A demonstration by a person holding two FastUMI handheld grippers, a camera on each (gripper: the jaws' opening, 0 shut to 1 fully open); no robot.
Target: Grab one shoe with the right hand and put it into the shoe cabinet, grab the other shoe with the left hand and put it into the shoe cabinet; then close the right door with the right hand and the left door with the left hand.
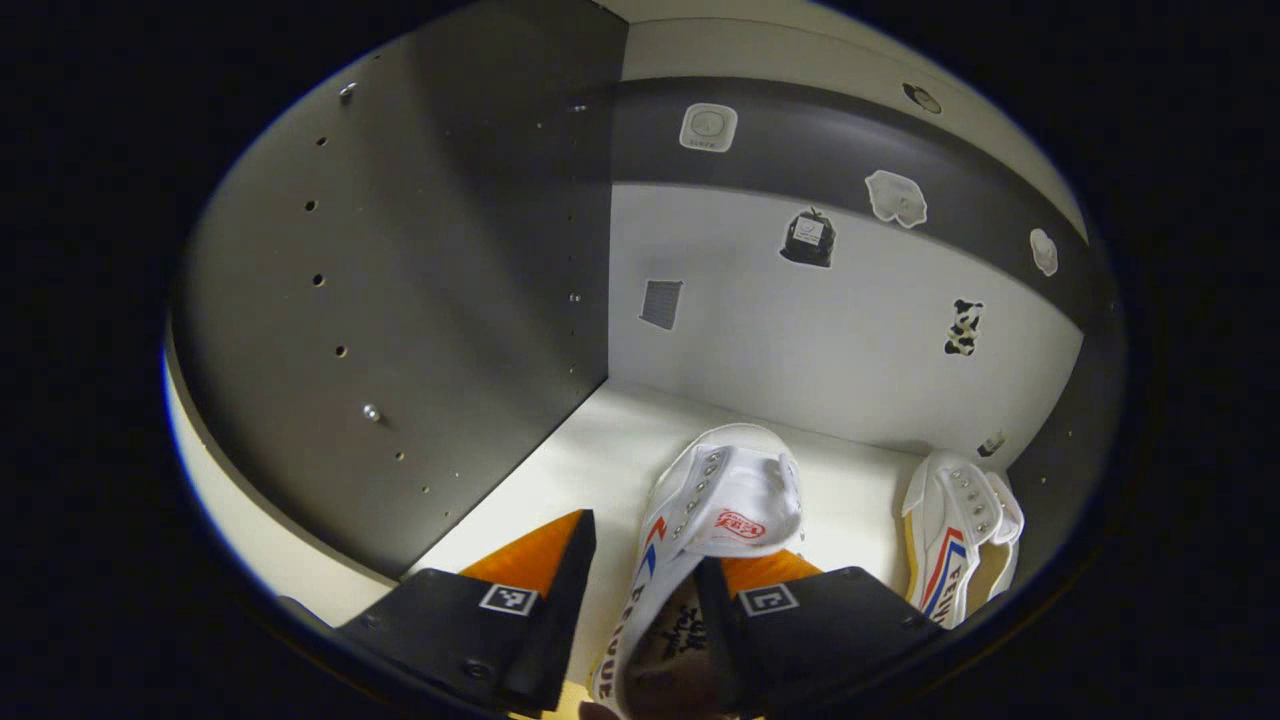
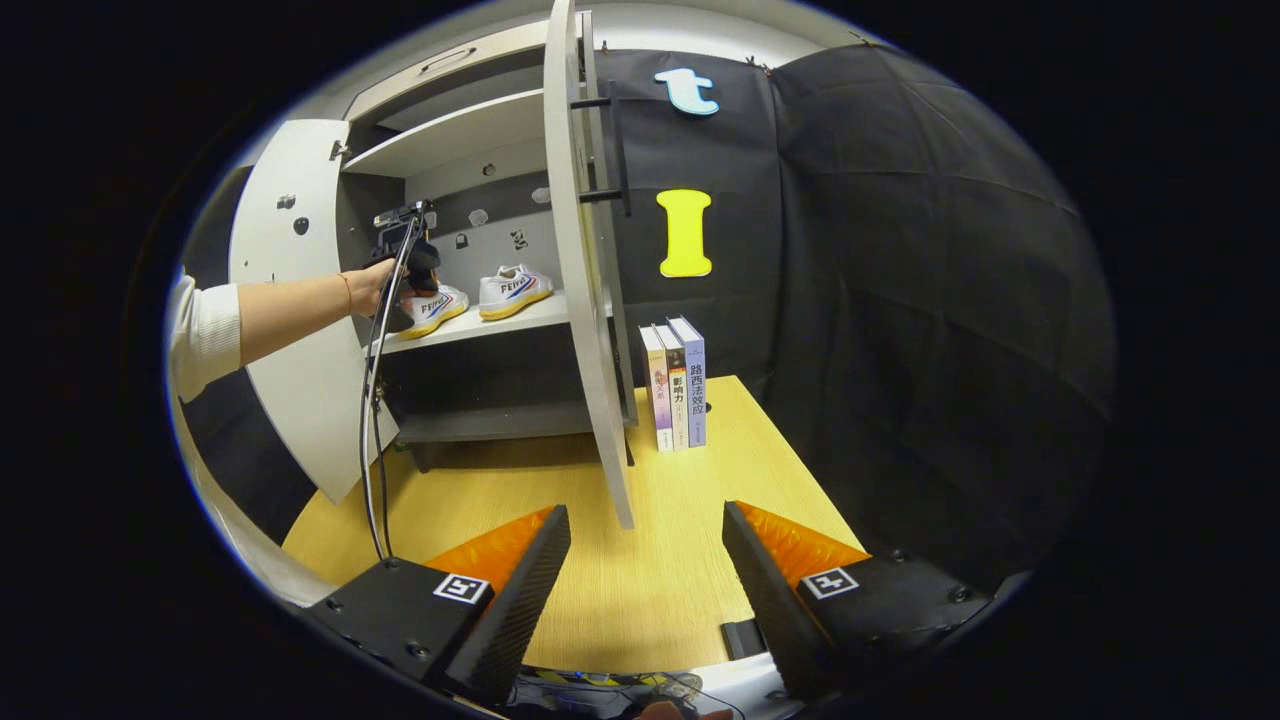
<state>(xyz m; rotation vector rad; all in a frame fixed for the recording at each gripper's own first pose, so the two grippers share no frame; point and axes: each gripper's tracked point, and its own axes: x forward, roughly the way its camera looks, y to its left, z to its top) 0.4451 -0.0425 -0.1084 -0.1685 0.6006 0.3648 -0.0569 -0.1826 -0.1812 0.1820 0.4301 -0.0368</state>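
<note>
A wooden table (image 2: 640,590) fronts a shoe cabinet (image 2: 470,160) whose left door (image 2: 290,330) and right door (image 2: 585,300) both stand open. In the right gripper view, a hand (image 2: 370,288) reaches the left gripper (image 2: 405,262) into the cabinet over the near shoe (image 2: 430,305) on the shelf (image 2: 520,318); the second shoe (image 2: 512,290) sits just right of it. In the left gripper view, the left gripper (image 1: 640,590) stands spread, one finger inside the near shoe (image 1: 700,520); whether it grips is unclear. Three books (image 2: 675,385) stand right of the cabinet. The right gripper (image 2: 645,580) hangs released above the table.
</note>
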